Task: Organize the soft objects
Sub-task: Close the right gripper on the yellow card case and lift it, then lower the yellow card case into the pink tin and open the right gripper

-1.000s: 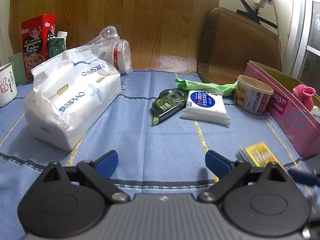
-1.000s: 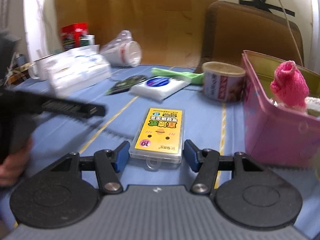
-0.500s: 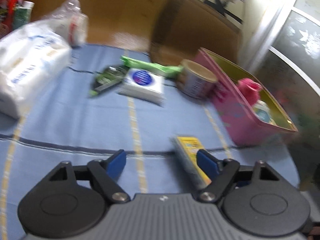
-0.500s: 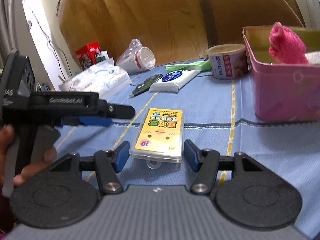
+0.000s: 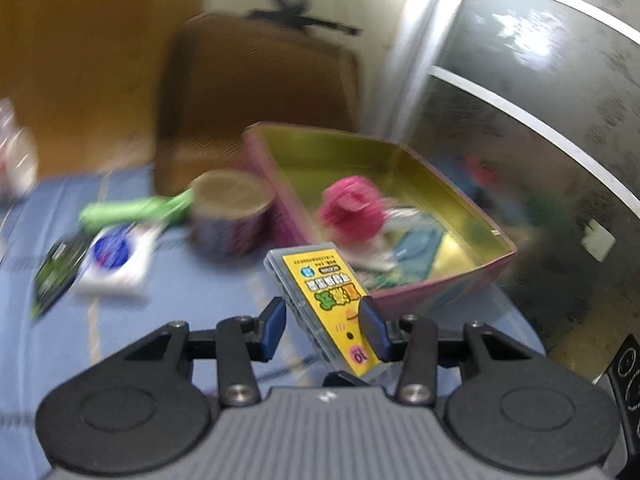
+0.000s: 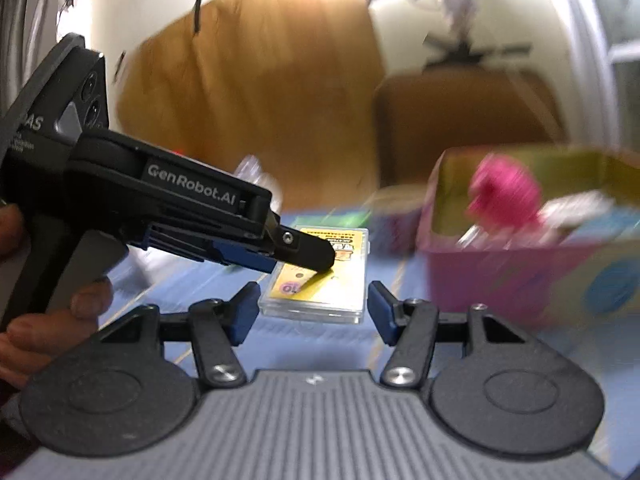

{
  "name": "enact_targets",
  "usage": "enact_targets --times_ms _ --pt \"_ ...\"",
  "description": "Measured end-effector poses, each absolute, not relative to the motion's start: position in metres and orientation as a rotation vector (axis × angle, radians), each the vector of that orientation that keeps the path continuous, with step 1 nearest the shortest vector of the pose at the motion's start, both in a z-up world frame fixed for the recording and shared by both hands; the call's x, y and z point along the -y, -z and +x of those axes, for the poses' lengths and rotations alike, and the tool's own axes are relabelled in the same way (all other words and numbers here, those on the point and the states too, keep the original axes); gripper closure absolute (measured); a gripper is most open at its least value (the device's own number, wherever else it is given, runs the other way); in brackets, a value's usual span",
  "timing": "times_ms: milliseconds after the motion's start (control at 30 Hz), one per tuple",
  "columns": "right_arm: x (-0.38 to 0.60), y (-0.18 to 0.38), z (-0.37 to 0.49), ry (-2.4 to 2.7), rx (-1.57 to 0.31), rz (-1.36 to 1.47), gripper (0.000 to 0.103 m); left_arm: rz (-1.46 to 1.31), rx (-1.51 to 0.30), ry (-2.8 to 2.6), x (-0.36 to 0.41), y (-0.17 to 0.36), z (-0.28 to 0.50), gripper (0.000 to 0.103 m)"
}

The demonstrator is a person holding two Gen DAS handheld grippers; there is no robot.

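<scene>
Tissue pack [image 5: 114, 256]: small white packet with a blue disc, lying on the blue-clothed bench [image 5: 180, 320] at about 9 o'clock in the left wrist view. Untouched.

Can [image 5: 230, 220]: upright at 11 o'clock from the left claw, just beside the box's outer wall.

Left claw [image 5: 323, 326]: a second ago it was wide open and faced the bench with nothing in reach. It has swung round toward the box and its jaws have just been closing. They are now clamped on the case. A hand [image 6: 48, 320] holds its grip, seen at 9 o'clock in the right wrist view.

Case [image 5: 320, 300]: flat clear case with a yellow label, held tilted on edge between the left pads, its far end pointing to 12 o'clock. Blur hides whether it is off the bench.

Box [image 5: 448, 290]: open pink tin at 1 o'clock from the case, holding a pink rolled cloth [image 5: 352, 212] and a few flat things too blurred to name.

Right claw [image 6: 312, 308]: open, with a pad on either side of the case's near end and a gap showing at each. Its width is unchanged.

Meaning: the case now looks to be in the left claw's charge. The likely next step is carrying it into the box, with the right claw drawing clear first.
</scene>
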State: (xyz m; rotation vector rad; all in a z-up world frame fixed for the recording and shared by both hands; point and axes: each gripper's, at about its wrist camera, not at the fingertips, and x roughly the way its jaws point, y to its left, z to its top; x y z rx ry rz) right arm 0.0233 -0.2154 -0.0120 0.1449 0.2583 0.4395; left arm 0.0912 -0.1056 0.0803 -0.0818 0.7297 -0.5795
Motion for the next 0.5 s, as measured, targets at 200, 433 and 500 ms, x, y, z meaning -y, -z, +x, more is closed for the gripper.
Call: enact_targets --times_ms 200,433,500 --pt "0.268 -0.008 0.05 -0.336 -0.288 0.175 0.042 -0.06 -0.786 0.648 0.164 -0.084 0.142 0.059" --pt "0.316 -0.014 0.111 -0.326 -0.467 0.279 0.042 0.019 -0.825 0.599 0.209 -0.072 0.192 0.047" --pt "0.312 -0.013 0.125 -0.297 -0.467 0.255 0.042 0.042 -0.815 0.553 0.216 -0.071 0.204 0.038"
